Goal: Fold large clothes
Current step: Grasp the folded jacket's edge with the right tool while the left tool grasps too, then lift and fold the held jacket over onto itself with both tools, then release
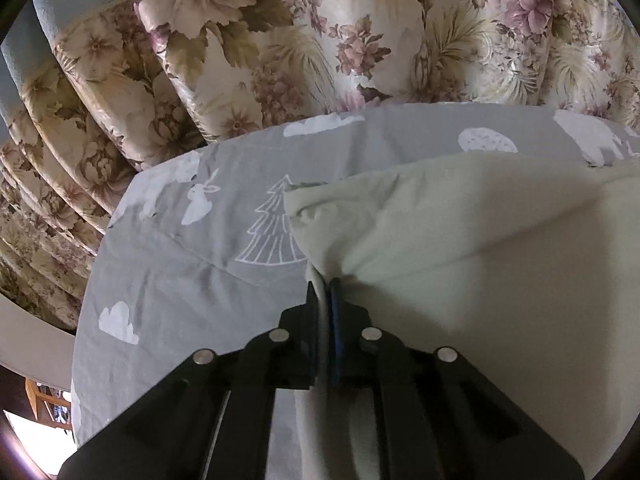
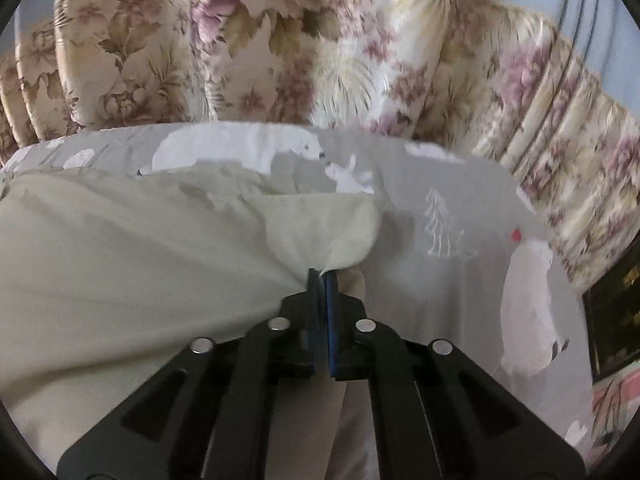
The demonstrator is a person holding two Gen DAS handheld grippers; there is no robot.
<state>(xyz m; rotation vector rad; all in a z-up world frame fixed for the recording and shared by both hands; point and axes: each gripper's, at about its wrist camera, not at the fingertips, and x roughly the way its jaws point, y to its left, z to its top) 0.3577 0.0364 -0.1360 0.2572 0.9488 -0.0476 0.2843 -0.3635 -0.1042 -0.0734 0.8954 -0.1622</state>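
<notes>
A large pale cream garment lies spread on a grey bedsheet printed with white animals and trees. My left gripper is shut on the garment's left edge, with a fold of the cloth pinched between its black and blue pads. In the right wrist view the same cream garment fills the left half. My right gripper is shut on its right corner, and the cloth bunches into a puckered tip just above the jaws. The grey bedsheet shows to the right of it.
Floral curtains hang close behind the bed's far edge, and the floral curtains fill the top of the right wrist view too. A dark piece of furniture stands at the far right, beside the bed.
</notes>
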